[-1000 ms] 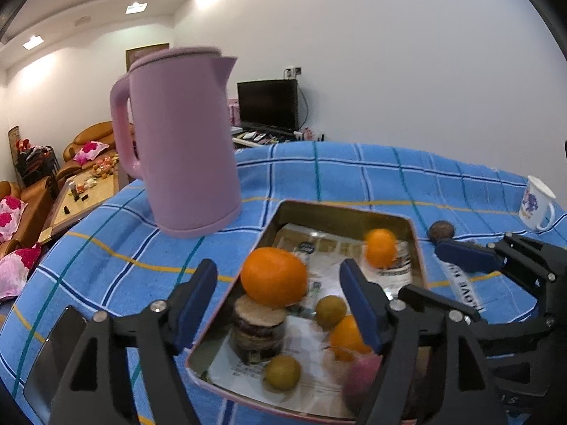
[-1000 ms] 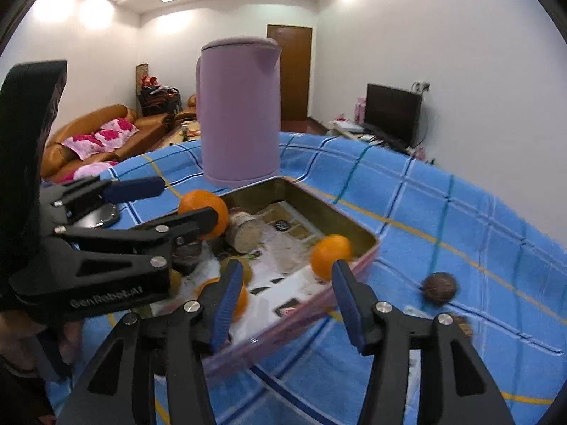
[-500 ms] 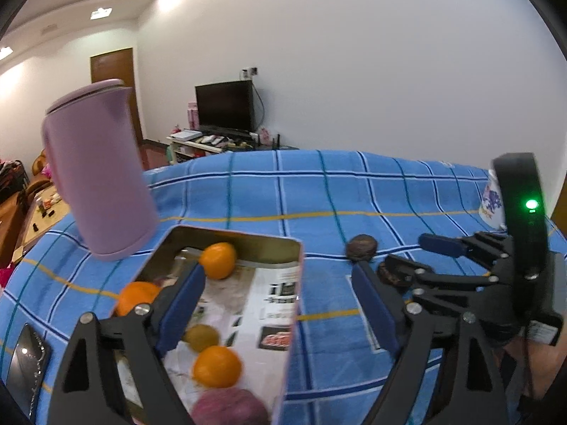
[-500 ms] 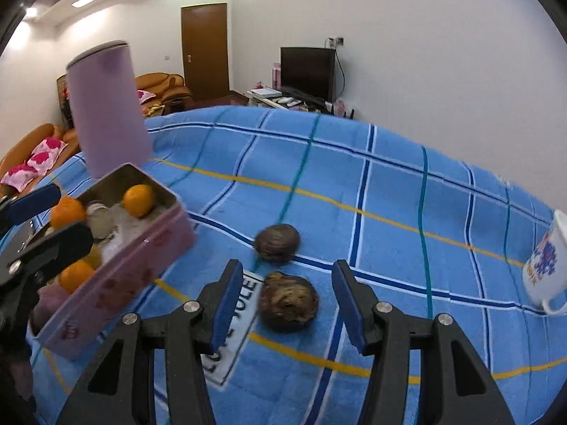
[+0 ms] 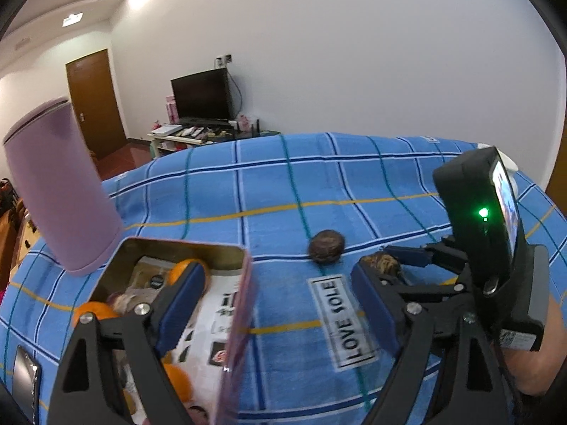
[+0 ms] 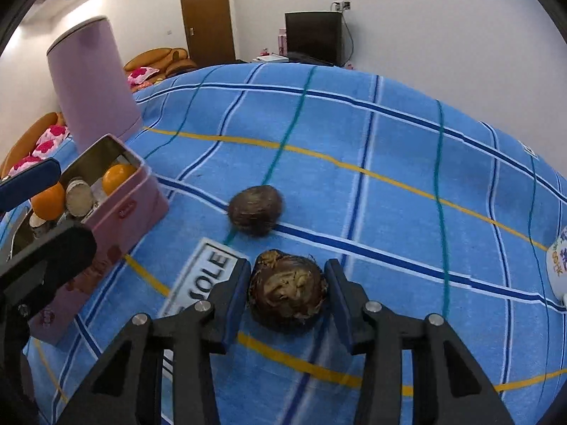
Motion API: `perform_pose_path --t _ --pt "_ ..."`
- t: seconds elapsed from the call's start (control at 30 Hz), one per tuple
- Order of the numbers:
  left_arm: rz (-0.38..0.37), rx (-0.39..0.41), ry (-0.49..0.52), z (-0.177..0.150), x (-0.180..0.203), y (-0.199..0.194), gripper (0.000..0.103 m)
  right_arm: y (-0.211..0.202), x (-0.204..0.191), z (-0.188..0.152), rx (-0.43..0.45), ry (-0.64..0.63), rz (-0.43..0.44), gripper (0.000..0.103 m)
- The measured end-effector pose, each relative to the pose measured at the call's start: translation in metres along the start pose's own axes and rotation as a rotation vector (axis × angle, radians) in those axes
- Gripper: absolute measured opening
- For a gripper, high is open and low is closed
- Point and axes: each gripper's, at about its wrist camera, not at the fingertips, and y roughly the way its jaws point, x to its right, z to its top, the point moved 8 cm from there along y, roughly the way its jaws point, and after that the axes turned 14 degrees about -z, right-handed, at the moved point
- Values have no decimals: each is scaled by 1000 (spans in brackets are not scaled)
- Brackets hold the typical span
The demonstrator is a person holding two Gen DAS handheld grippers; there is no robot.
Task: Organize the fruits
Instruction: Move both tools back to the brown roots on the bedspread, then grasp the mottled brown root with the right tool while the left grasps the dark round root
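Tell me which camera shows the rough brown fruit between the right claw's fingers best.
The right wrist view: the rough brown fruit fills the gap as the right claw closes around it, its fibrous top plain to see. The left wrist view shows only a sliver of it, mostly hidden behind the claws.

Left wrist view looked down along its fingers over the pink tin's (image 5: 244, 304) right wall. Right wrist view sat close above a brown fruit (image 6: 287, 292). Both shared the blue checked cloth (image 5: 319, 184) and tin.
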Motion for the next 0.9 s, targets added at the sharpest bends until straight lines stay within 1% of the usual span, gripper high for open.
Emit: perform_pose_path --t 0.07,0.13,0.33,0.43,0.5,0.53,0.6,0.83,0.9 --pt "0 -9 11 4 5 8 87 -2 15 1 9 21 -11 45" --pt "2 -29 11 6 8 19 87 -3 35 4 18 68 -11 45" --pt "-22 -93 -11 9 20 59 86 3 93 4 13 205 -7 45" --pt "-24 -115 -9 10 25 77 85 5 110 2 11 238 -8 45" --pt "-29 -134 -11 9 27 87 74 6 113 0 3 253 -3 45" --pt "-38 -143 -16 9 28 92 71 6 111 -2 0 255 8 45" --pt "-51 -165 -24 7 30 102 62 5 105 -3 3 238 2 45" --pt "-55 -213 -61 0 24 127 52 -2 97 -7 19 247 15 45" --pt "-58 -221 -73 -2 20 131 41 -3 95 -8 29 242 12 45"
